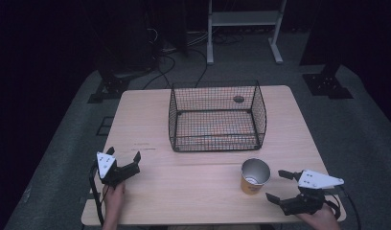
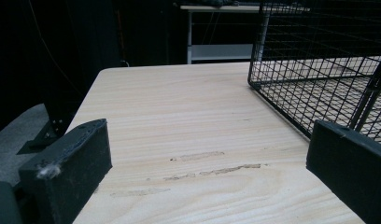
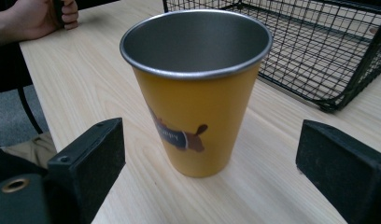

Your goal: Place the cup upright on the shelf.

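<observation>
Wooden worktop [image 1: 150, 120] held the left tool [image 1: 122, 163], wide apart and empty, then the wire basket [image 1: 217, 117], then a yellow cup [image 1: 254, 176] standing before the right tool [image 1: 280, 185], wide apart, probably about to slide forward around it.

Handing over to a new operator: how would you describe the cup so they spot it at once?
Start at the black wire basket in the middle of the wooden table. Nearer the person and to its right stands the cup, upright before the open right tool: yellow outside, bare metal inside, with a small dog picture.
</observation>
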